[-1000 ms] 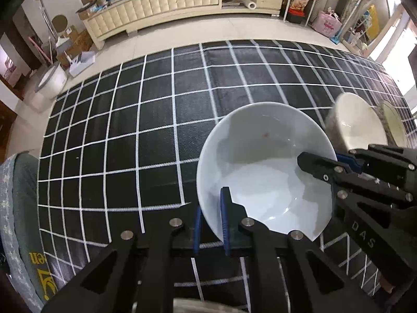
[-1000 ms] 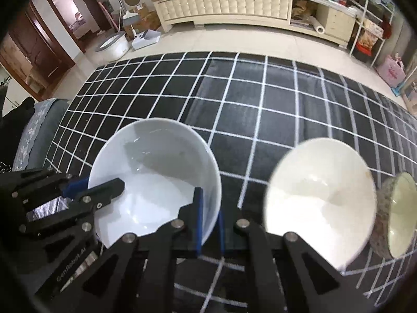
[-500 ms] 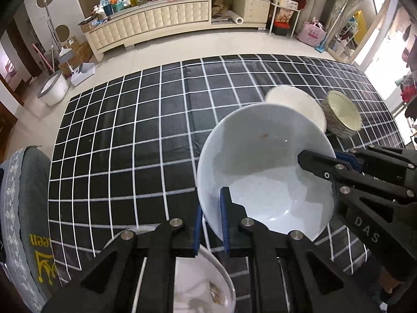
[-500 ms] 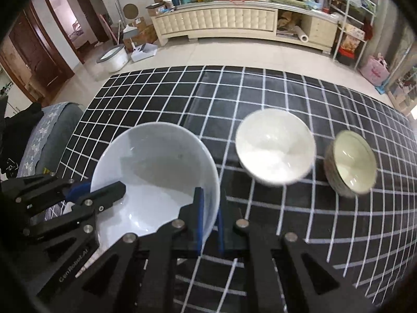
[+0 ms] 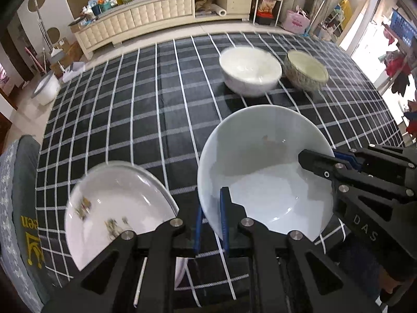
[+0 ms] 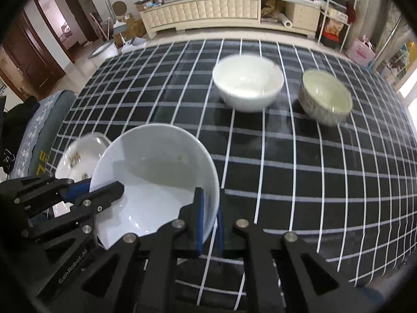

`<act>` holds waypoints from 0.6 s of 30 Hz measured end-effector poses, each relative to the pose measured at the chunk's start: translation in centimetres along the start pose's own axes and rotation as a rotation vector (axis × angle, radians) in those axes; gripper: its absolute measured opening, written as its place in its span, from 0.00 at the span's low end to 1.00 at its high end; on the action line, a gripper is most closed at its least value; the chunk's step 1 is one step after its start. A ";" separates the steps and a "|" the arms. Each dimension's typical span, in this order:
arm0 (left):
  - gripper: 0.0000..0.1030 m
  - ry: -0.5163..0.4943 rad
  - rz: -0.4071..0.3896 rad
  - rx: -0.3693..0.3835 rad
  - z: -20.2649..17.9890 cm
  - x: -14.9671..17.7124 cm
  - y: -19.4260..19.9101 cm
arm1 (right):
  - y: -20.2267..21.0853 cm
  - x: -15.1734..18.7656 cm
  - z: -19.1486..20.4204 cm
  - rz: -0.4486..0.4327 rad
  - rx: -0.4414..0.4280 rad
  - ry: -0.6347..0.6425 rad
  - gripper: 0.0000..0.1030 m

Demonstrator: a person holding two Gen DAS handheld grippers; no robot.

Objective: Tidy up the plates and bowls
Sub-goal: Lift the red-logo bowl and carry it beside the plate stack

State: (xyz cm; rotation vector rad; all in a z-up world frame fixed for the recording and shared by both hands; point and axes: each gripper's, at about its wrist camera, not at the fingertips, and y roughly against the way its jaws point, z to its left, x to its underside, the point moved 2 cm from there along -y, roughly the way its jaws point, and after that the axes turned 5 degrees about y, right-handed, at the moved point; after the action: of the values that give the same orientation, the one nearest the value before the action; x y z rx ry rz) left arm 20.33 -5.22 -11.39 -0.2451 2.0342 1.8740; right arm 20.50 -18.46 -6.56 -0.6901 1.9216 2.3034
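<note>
Back across the cloth [image 5: 146, 120] you've come with both grippers since a second ago: the white bowl [image 5: 250, 75] and the speckled bowl [image 5: 306, 74], which sat right beside the big bowl [image 5: 263, 167] then, now stand well beyond it, and a plate [image 5: 114, 208] has slid into view just left of the big bowl. Your left gripper [image 5: 211, 221] is clamped on the big bowl's near rim, one blue pad inside, one outside, and your right gripper [image 6: 208, 224] has the same bowl pinched on its opposite rim, so you've got it carried between the two, clear of the cloth and tipped a little toward the cameras. From the right wrist, the big bowl [image 6: 156, 180] overlaps the plate [image 6: 78, 159], which lies flat on the cloth [image 6: 299, 169] behind and left of it; whether the bowl is over the plate or just beside it you can't tell. The plate shows small printed motifs on its face. The white bowl [image 6: 247, 86] and speckled bowl [image 6: 324, 99] stand upright side by side beyond the big bowl, very close, blurred, so contact between them isn't clear. A small brown speck sits on the big bowl's inner wall.
</note>
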 end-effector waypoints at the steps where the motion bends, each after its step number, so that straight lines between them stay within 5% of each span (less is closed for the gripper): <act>1: 0.11 0.007 0.013 0.001 0.0 0.6 -0.4 | -0.5 0.5 0.1 0.011 0.000 -0.004 0.12; 18: 0.10 0.024 0.061 -0.045 -0.1 3.8 -4.3 | -3.6 2.5 0.5 0.055 0.008 0.030 0.10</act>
State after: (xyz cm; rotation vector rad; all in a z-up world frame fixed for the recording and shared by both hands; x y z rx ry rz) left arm 18.35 -5.33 -16.79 -0.2203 2.0385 1.9649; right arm 19.29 -17.75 -10.70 -0.6832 1.9861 2.3280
